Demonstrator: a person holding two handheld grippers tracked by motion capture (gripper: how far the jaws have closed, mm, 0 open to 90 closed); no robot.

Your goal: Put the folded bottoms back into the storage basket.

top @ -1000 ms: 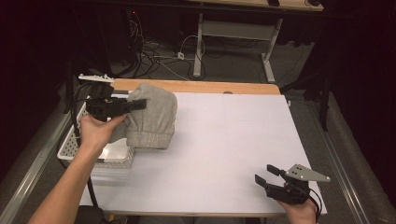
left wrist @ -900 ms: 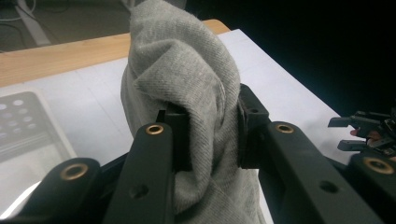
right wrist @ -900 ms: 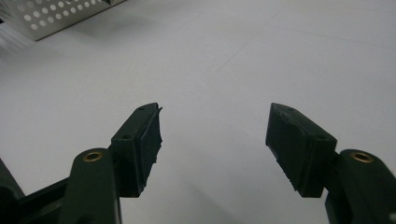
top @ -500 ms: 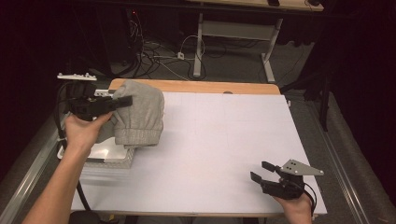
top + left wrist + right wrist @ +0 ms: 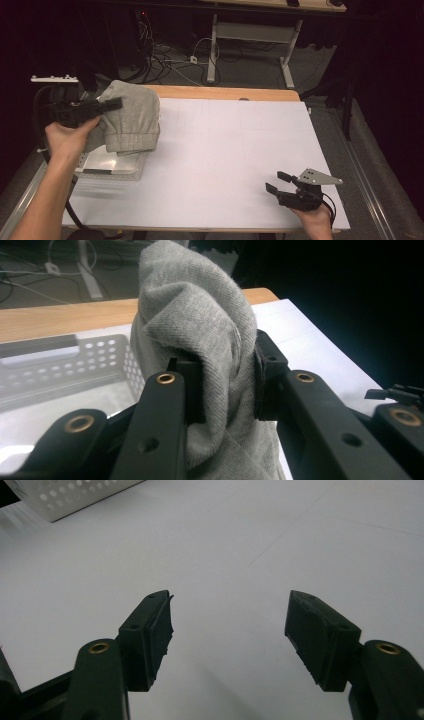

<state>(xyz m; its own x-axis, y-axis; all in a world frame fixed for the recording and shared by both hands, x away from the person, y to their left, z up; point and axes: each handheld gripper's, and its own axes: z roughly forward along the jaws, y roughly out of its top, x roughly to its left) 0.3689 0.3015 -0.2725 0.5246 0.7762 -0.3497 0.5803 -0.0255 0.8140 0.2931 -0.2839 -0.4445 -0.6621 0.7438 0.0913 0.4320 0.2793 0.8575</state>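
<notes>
At the left of the high view, the left gripper (image 5: 107,105) is clamping a bunched grey garment (image 5: 131,120), which is hanging above the white basket (image 5: 112,167); at the lower right, the right gripper (image 5: 276,183) is hovering over the white table (image 5: 230,150), jaws standing wide apart and holding nothing.

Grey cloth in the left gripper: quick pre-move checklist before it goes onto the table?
1. Grip: left gripper shut on the grey cloth, fabric bunched between both pads. Ok.
2. Cloth clear of the white basket: most of it hangs above the rim; whether the lower hem has cleared it, cannot tell.
3. Landing spot: white table bare in the middle. Ok.
4. Right gripper: open, holding nothing, low at the near right corner. Ok.
5. Left cable: loops beside the basket; snag risk, cannot tell.
</notes>
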